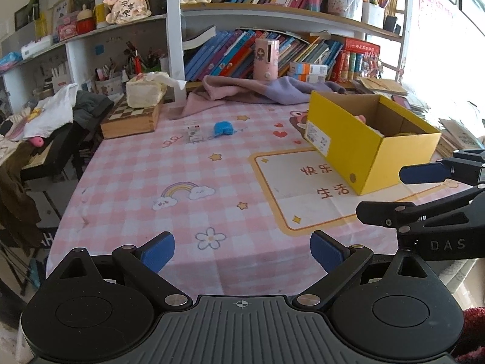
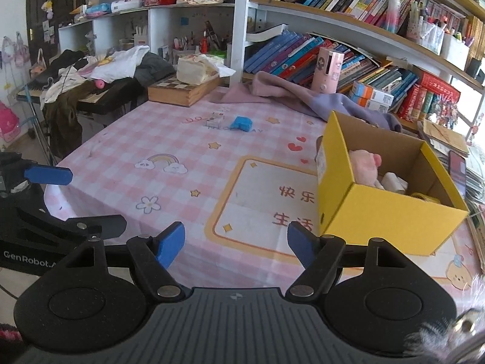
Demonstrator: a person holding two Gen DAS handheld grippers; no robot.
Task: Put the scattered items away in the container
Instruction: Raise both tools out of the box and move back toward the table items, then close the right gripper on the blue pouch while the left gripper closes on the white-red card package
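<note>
A yellow cardboard box (image 1: 368,148) stands open on the right of the pink checked table; it also shows in the right wrist view (image 2: 385,218), holding a pink plush toy (image 2: 365,163) and a white item (image 2: 394,182). A small blue object (image 1: 223,128) (image 2: 241,123) and a small white patterned box (image 1: 194,133) (image 2: 215,119) lie on the far middle of the table. My left gripper (image 1: 242,251) is open and empty above the near table edge. My right gripper (image 2: 236,244) is open and empty, just left of the yellow box.
A wooden chess box (image 1: 130,118) with a tissue pack (image 1: 147,91) on it sits at the far left. A pink and purple cloth (image 1: 242,91) lies along the back under crowded bookshelves. Clothes pile on a keyboard (image 2: 91,91) to the left.
</note>
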